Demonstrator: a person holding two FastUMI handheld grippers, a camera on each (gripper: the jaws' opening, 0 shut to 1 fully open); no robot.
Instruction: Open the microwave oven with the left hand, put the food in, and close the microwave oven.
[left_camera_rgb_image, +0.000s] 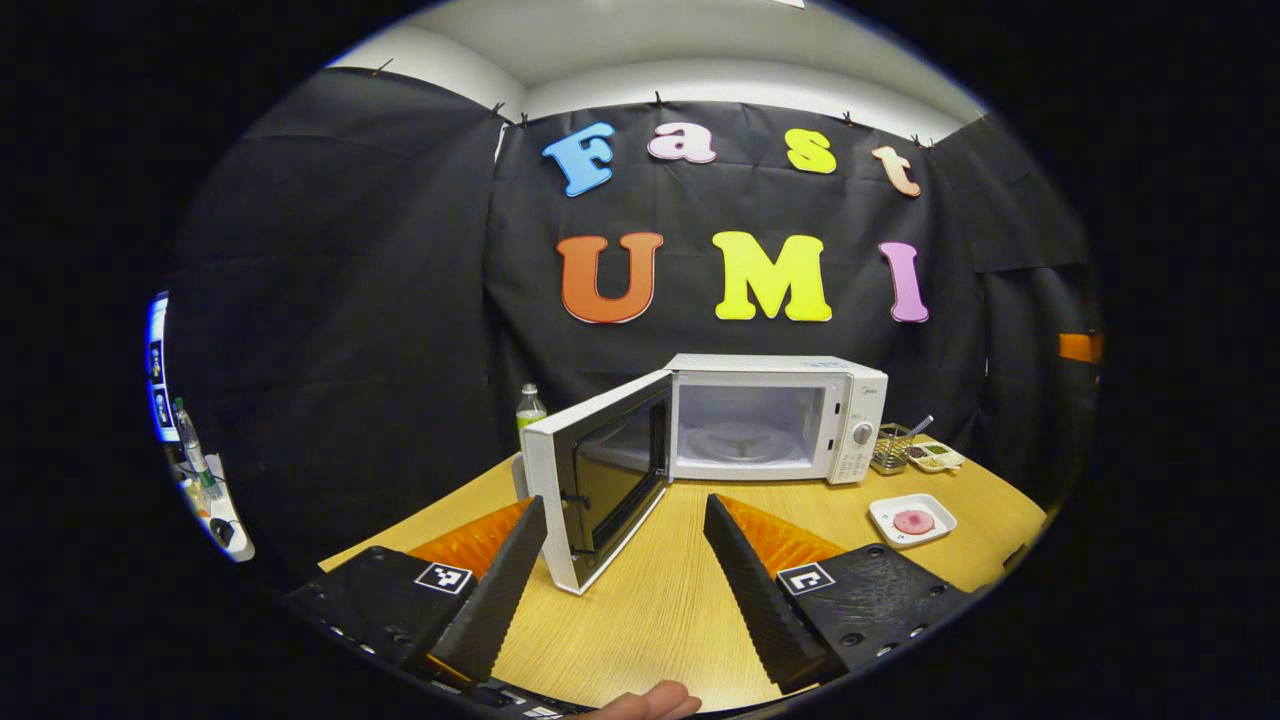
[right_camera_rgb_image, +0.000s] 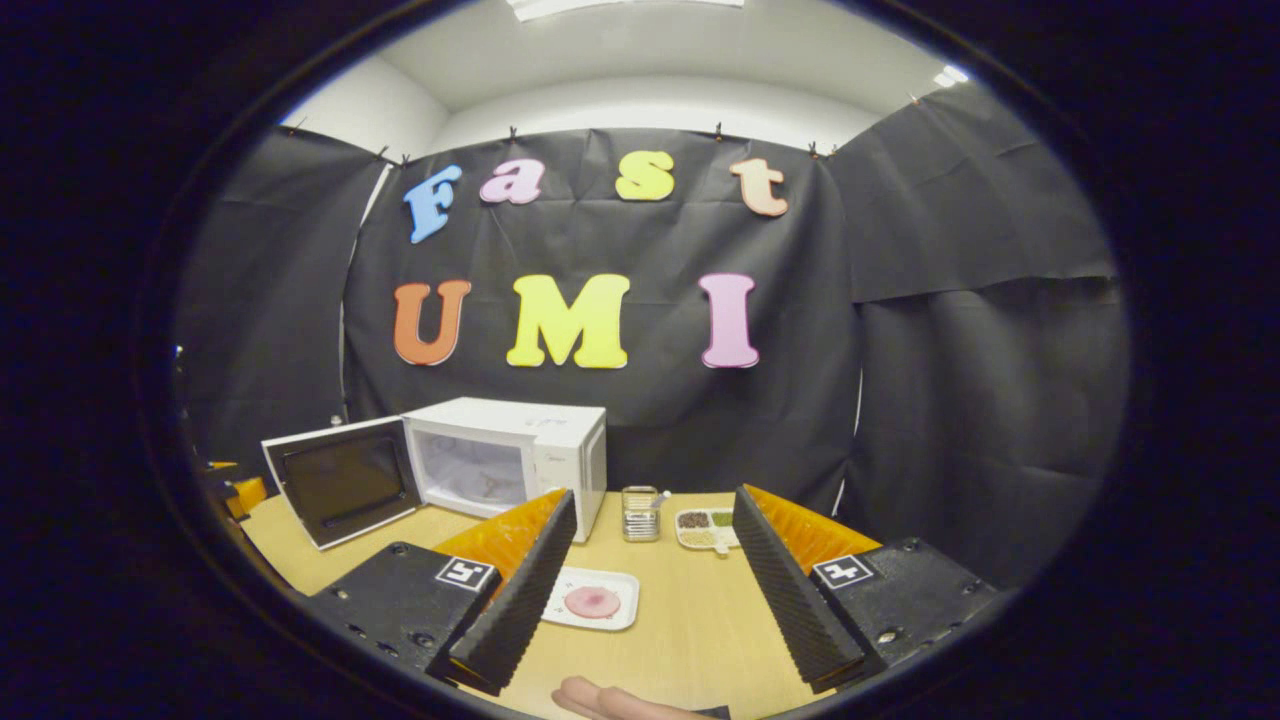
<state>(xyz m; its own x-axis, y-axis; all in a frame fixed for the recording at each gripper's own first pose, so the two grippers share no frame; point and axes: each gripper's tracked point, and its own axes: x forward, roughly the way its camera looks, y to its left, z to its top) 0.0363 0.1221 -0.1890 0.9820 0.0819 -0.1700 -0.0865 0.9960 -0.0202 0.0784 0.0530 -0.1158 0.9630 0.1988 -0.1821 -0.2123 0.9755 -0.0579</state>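
The microwave oven stands at the back of the wooden table, against the booth wall. Its door is swung fully open to the oven's left, and the lit cavity holds only the turntable.

The food, a pink round slice, lies on a white square plate on the table in front of the oven's control-panel side, well apart from the cavity.

A wire basket and a divided dish sit just beside the oven's right wall; the dish's contents are too small to identify. A bottle stands behind the open door.

The left gripper is spread wide and empty, short of the oven, with the door edge between its fingers in the left gripper view.

The right gripper is also spread wide and empty, with the plate just beyond its left finger, apart from it.
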